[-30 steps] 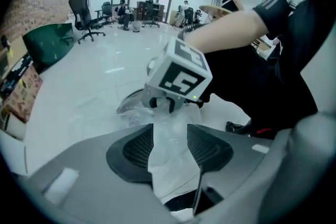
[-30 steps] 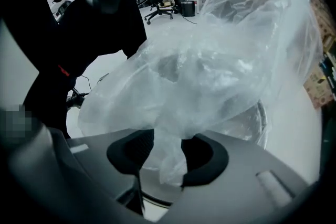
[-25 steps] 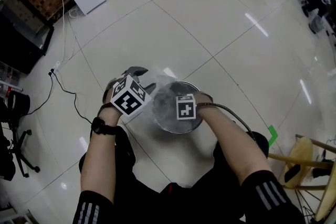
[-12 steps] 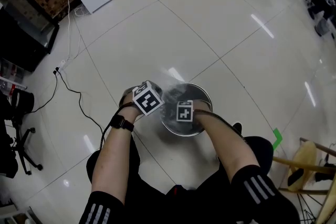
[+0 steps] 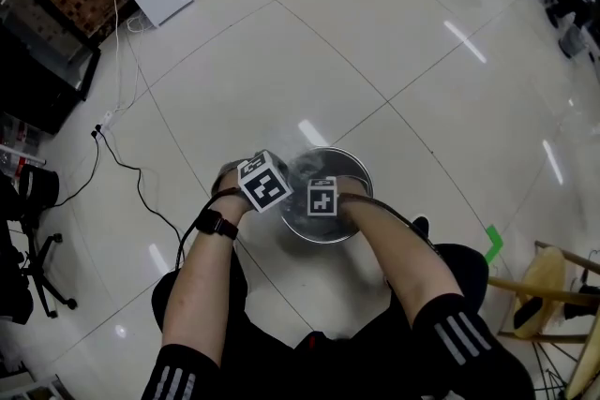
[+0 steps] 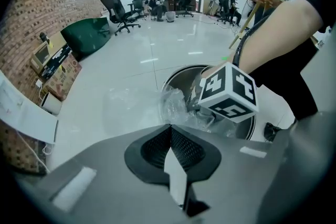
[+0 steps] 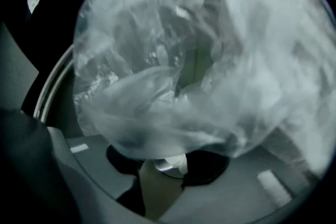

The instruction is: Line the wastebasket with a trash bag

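Slippage worries me: left fingers (image 6: 152, 147), clenched at the trash bag (image 7: 173, 76) edge, may hold nothing; right fingers (image 7: 210, 164) grasp bunched film inside the wastebasket (image 5: 357, 167).

A clear, crumpled trash bag (image 7: 173, 76) fills nearly all we see, billowing from the right gripper (image 7: 168, 159) toward the top and right edges. Its film lies bunched over the dark pads (image 7: 210, 168) and hides their tips, so we cannot tell whether they pinch it or merely sit under it. At the left, the wastebasket (image 7: 51, 93) shows its pale curved rim arcing past the bag's edge, and its grey inside shows dimly through the plastic. A person's dark clothing (image 7: 52, 8) fills the upper left corner.
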Action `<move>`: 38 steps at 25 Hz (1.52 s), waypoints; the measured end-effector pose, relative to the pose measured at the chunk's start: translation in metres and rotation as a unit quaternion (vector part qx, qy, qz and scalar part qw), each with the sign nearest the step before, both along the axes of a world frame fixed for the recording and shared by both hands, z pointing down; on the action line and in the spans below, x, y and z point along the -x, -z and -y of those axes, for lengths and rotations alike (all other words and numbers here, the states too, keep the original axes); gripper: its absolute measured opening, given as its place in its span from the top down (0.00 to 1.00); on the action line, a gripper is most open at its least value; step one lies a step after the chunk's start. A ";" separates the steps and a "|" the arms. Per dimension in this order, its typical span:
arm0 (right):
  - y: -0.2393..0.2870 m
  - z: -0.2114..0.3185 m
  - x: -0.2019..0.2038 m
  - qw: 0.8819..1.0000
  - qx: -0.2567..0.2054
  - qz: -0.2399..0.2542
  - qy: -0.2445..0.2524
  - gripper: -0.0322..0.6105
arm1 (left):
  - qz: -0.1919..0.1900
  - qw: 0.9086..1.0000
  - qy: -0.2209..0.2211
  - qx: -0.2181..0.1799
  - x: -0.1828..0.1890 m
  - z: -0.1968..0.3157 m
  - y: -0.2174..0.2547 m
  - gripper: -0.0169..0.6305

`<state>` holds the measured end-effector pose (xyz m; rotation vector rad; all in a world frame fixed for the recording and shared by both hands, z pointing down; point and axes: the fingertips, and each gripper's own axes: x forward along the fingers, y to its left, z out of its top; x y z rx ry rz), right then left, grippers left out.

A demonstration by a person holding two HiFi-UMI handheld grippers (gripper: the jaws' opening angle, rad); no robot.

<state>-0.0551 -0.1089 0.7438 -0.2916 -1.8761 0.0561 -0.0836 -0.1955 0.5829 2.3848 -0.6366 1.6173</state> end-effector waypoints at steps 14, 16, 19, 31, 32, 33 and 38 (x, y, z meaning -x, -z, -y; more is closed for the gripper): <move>0.157 0.021 -0.059 0.997 -0.060 0.028 -0.049 0.63 | -0.017 0.999 -0.025 -0.045 -0.022 -0.013 0.022 0.98; 0.179 0.026 -0.068 0.993 -0.084 0.041 -0.070 0.63 | -0.023 0.998 -0.025 -0.053 -0.025 -0.015 0.028 0.98; 0.205 0.037 -0.073 0.982 -0.087 0.092 -0.141 0.63 | -0.041 0.997 -0.027 -0.065 -0.035 -0.019 0.039 0.98; 0.192 0.021 -0.084 0.981 -0.165 0.099 -0.020 0.58 | -0.124 0.976 -0.160 -0.084 -0.125 -0.099 0.069 0.98; 0.191 0.021 -0.085 0.979 -0.177 0.100 -0.013 0.57 | -0.129 0.974 -0.169 -0.082 -0.129 -0.106 0.067 0.98; 0.190 0.020 -0.086 0.978 -0.184 0.101 -0.009 0.57 | -0.133 0.972 -0.175 -0.079 -0.132 -0.112 0.065 0.98; 0.184 0.007 -0.093 0.973 -0.208 0.100 0.020 0.57 | -0.134 0.969 -0.195 -0.066 -0.139 -0.137 0.049 0.98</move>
